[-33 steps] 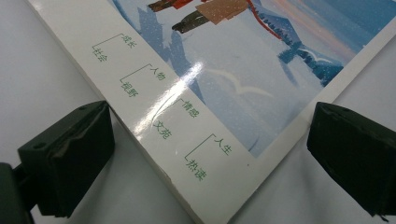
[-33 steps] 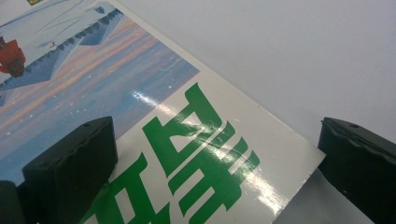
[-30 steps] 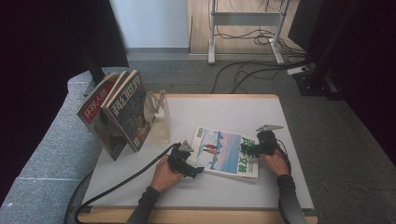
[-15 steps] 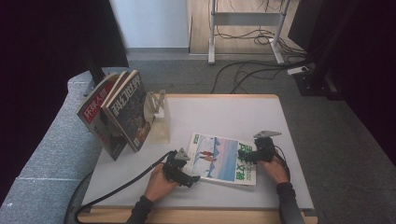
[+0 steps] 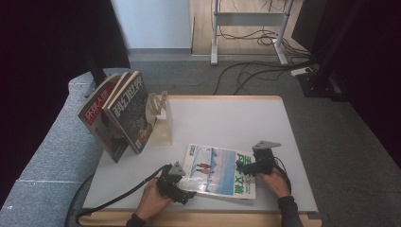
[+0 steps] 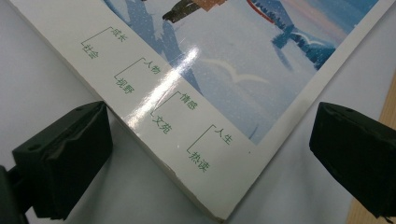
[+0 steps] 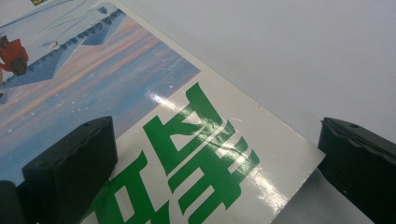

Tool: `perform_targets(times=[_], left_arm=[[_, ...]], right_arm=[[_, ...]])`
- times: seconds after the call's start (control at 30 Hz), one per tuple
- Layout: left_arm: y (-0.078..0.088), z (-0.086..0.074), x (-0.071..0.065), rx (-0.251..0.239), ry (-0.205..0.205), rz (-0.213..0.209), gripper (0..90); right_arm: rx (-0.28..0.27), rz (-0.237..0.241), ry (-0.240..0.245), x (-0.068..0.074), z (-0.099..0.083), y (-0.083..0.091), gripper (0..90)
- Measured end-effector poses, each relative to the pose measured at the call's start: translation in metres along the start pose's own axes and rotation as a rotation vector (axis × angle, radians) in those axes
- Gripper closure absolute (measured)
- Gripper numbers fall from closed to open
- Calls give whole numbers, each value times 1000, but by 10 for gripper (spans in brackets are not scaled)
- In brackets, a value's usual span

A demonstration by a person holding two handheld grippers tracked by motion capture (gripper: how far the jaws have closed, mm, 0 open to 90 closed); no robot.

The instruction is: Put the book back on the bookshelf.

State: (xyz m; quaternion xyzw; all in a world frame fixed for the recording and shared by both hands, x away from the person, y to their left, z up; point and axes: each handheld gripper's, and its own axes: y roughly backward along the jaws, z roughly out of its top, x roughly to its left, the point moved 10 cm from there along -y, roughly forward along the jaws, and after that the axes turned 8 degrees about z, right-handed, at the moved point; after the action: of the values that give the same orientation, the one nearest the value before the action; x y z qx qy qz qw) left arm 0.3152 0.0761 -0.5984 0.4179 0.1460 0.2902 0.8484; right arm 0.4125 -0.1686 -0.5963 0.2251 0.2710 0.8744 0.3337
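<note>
High view, standing magazines: two magazines point(image 5: 120, 113) lean upright against a clear stand point(image 5: 161, 118) at the left of the worktop point(image 5: 227, 118); the outer cover has white characters on a red band, the inner one large white characters down its edge, too small to read surely.
Left gripper: the left gripper point(image 5: 177, 187) lies at the near left corner of the flat magazine point(image 5: 218, 170), held by the person's left hand point(image 5: 151, 203), its cable point(image 5: 113, 201) trailing off the near left edge.
Left jaws: in the left gripper view the jaws are spread wide, one on each side of the magazine's corner point(image 6: 219, 205), resting close over the worktop; whether either touches the cover cannot be told.
Flat magazine: it lies face up near the front middle of the worktop, a snowy picture on its cover.
Writing, left gripper view: small green bracketed words along the white margin, among them 社会, 人物, 视野, 情感, 文苑, 人生, 热读.
Right gripper: the right gripper point(image 5: 257, 163) sits at the magazine's right end, held by the right hand point(image 5: 274, 182).
Right jaws: in the right gripper view they are spread wide, one over the cover, one beyond the corner point(image 7: 313, 161) above bare worktop, pinching nothing.
Writing, right gripper view: large green title characters, cut off and unreadable.
</note>
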Motion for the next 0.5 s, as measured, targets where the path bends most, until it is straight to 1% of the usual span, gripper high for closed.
perform_targets(times=[0.03, 0.07, 0.1, 0.13, 0.17, 0.23, 0.3, 0.33, 0.37, 0.43, 0.47, 0.5], left_arm=[[0, 0, 0, 8, -11, -4, 0], [1, -1, 1, 17, -17, -16, 0], [3, 0, 2, 22, -16, -36, 0], [5, 2, 4, 17, -13, -44, 0], [7, 5, 7, 2, -14, -29, 0], [13, 13, 17, -36, -14, 15, 0], [19, 22, 23, -77, 12, 0, 0], [20, 26, 27, -93, 20, 0, 0], [21, 29, 31, -100, 20, 1, 2], [19, 32, 35, -58, -13, 17, 0], [18, 37, 36, -59, -25, 21, 0], [17, 41, 35, -59, -27, 9, 0]], right_arm=[[1, -3, -6, 1, -1, 0, 0], [-1, -8, -4, 1, -1, 1, 0], [-1, -13, -8, 1, -1, 1, 0], [-1, -19, -10, 2, -1, 1, 0], [-1, -27, -5, 2, -1, 2, 0], [9, -43, 18, 3, -1, 4, 0], [18, -65, 34, 5, -1, 9, 0], [19, -78, 44, 5, -2, 12, 0], [13, -84, 44, 7, -2, 14, 0], [6, -82, 43, 11, -3, 20, 0], [10, -80, 50, 14, -4, 23, 0], [12, -78, 58, 17, -6, 26, 0]])
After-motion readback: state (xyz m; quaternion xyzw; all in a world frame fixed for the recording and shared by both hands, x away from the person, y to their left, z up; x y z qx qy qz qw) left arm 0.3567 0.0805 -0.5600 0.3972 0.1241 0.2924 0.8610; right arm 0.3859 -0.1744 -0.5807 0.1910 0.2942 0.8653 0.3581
